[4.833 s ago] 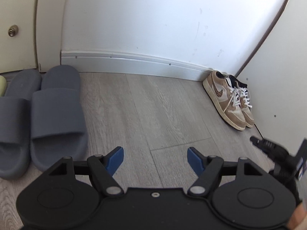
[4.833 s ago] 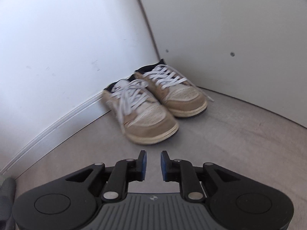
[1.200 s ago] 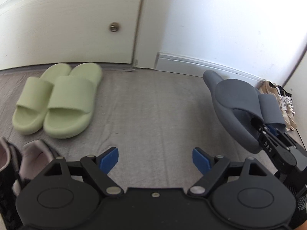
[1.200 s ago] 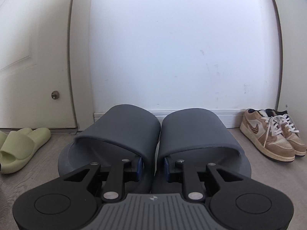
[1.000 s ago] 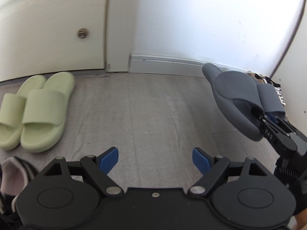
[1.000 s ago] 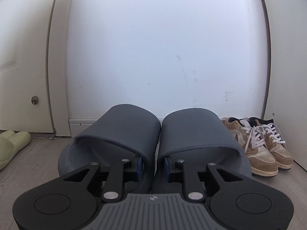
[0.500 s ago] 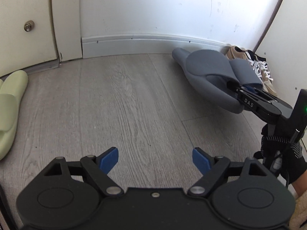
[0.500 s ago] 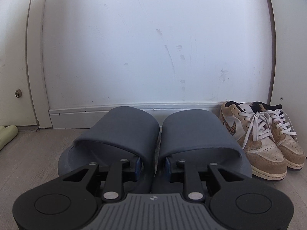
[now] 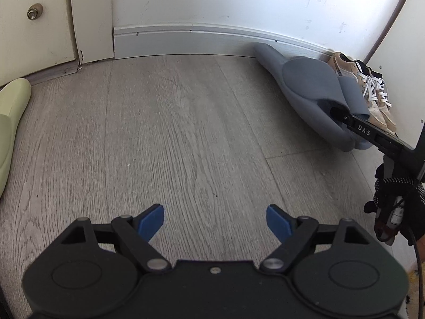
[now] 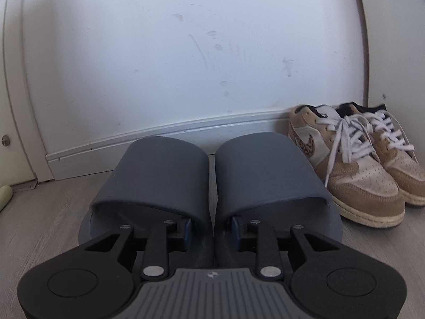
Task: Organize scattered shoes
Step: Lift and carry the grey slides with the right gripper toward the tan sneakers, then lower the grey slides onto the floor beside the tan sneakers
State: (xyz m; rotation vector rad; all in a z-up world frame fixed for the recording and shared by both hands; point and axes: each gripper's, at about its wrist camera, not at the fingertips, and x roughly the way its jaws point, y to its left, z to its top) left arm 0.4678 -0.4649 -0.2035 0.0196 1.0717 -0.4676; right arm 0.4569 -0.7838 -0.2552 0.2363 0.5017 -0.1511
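Dark grey rubber slide sandals [image 10: 207,175], a pair set side by side with toes toward the far white wall [image 10: 186,53], sit low at the wood-grain floor [image 9: 172,133] close to the white baseboard [image 9: 186,37]. From the left wrist view the pair [image 9: 308,90] appears tilted, heels raised off the floor, toes down near the baseboard. The right gripper [image 10: 211,230] reaches into the heel end of the pair, one blue-padded finger inside each sandal, clenched on the two inner side walls pressed together between them. A hand in a black speckled glove [image 9: 393,207] holds that gripper at the right edge of the left wrist view.

Just to the right of the sandals, touching or nearly so, stands a pair of tan and white lace-up sneakers [image 10: 356,164] with white laces, tucked into the far right corner where the wall meets a white side panel [image 10: 393,40].

The left gripper [image 9: 215,220] hovers over bare floor in the near middle, its blue fingers spread wide and holding nothing. At the far left lies a pale green slide sandal [image 9: 10,122], well apart from the grey pair, below a cream door [image 9: 34,21] with a round metal knob [image 9: 33,12].
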